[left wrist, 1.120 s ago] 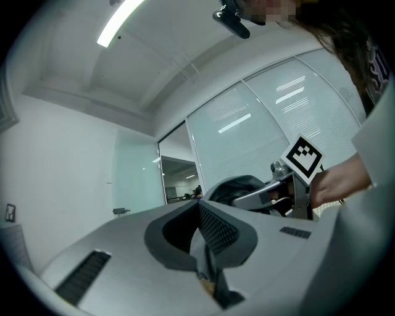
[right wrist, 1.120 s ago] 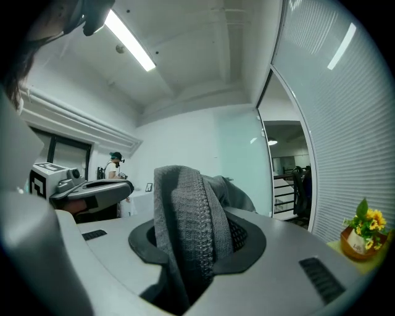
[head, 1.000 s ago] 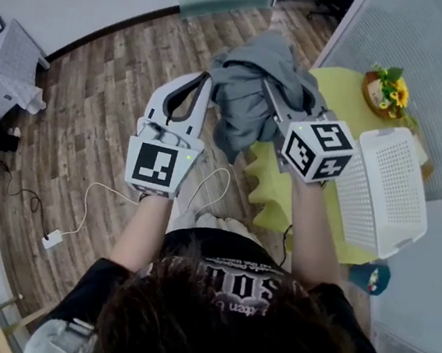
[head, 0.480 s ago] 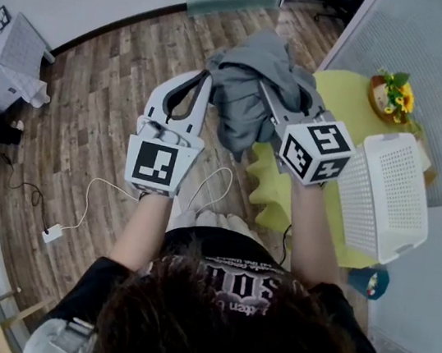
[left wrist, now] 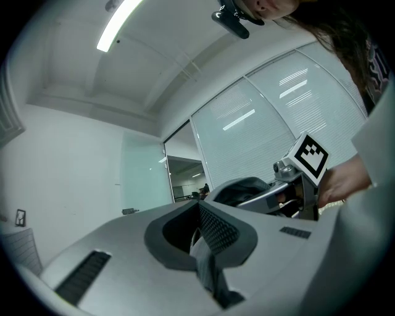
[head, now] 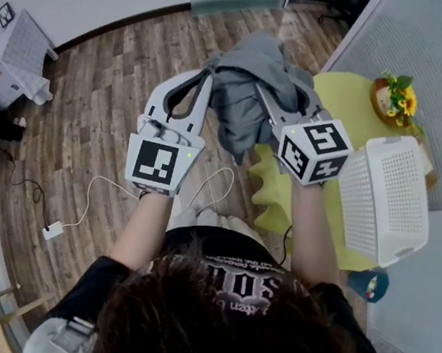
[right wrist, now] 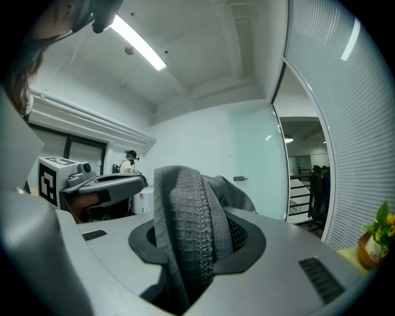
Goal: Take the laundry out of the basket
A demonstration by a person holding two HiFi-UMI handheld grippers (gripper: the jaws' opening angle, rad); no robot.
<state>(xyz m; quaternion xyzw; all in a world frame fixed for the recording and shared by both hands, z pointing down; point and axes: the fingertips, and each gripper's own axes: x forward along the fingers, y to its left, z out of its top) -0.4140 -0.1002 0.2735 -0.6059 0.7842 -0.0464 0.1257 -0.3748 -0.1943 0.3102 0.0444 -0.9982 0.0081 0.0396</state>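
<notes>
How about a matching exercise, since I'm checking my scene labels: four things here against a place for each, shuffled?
1 grey garment
2 white basket
3 sunflowers
4 white charger cable

A lying on the wooden floor
B beside the right forearm, on the yellow table
C held up in the air
D at that table's far edge

Pairs: 1-C, 2-B, 3-D, 4-A

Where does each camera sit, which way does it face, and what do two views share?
Head view: on the person's head, facing steeply down at the grey garment, white basket, wood floor; hair, forearms, left gripper, right gripper show.
Left gripper view: rides that gripper, looks along its jaws, shut on the garment, toward a glass wall.
Right gripper view: likewise, jaws shut on the garment's knit.
Shared: each gripper view shows the other gripper; all show the garment.
</notes>
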